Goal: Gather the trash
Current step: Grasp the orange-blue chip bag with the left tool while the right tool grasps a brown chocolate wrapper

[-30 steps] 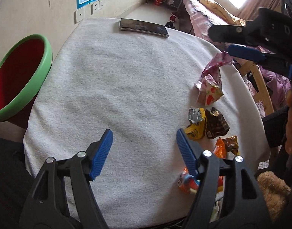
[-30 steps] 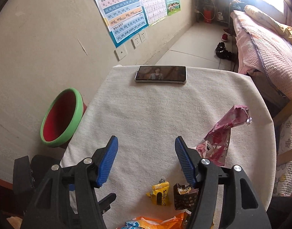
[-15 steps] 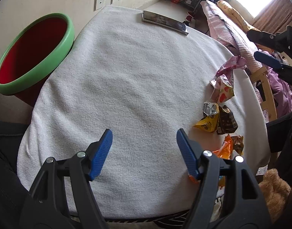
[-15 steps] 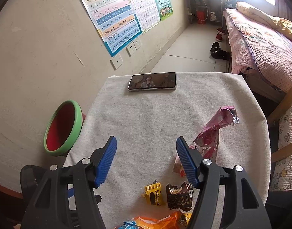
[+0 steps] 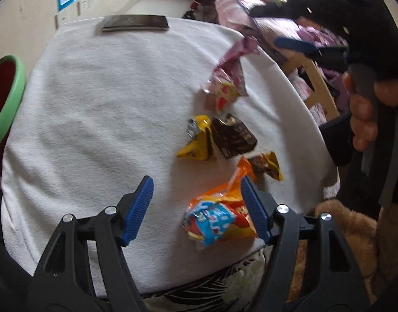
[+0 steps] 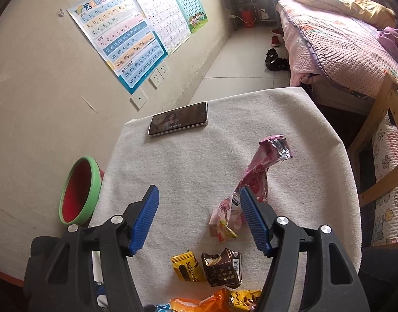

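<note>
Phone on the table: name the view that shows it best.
The right wrist view: the phone lies sharp at the towel's far edge, its lit screen visible. The left wrist view shows the phone only as a blurred dark slab, seen nearly edge-on.

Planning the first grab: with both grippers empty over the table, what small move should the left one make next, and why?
Probably lower the left gripper onto the orange wrapper: its jaws are open with nothing gripped, and the wrapper lies nearest, partly between them.
</note>
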`<state>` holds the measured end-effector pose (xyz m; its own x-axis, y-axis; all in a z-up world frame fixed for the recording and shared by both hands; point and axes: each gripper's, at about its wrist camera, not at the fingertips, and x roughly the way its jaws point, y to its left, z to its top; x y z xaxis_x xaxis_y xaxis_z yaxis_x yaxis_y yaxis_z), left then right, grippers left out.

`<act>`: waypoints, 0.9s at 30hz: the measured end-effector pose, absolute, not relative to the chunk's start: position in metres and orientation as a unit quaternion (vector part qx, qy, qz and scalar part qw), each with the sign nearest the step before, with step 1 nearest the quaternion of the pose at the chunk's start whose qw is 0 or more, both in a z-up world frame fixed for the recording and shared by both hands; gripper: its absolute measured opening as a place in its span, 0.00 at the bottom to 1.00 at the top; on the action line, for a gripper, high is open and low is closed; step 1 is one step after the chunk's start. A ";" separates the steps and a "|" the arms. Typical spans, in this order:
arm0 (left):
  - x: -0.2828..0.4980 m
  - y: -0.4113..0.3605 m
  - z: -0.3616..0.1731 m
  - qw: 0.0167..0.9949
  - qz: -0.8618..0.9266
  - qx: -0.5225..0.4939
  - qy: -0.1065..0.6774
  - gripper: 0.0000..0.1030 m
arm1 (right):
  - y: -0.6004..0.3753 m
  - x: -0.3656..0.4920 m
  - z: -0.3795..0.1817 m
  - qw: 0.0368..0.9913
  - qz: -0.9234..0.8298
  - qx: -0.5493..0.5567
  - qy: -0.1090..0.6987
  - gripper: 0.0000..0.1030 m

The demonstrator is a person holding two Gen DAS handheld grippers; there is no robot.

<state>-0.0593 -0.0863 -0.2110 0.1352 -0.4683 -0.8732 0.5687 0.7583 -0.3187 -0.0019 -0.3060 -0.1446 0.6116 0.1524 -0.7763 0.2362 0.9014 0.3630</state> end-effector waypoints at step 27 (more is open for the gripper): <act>-0.062 -0.098 -0.228 0.735 -0.331 0.043 0.590 0.60 | -0.291 -0.003 -0.175 0.847 0.006 0.187 0.497 0.61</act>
<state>-0.0617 -0.0985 -0.2278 0.0840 -0.4358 -0.8961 0.5377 0.7769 -0.3275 -0.0028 -0.2912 -0.1751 0.5054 0.1963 -0.8402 0.1749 0.9303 0.3225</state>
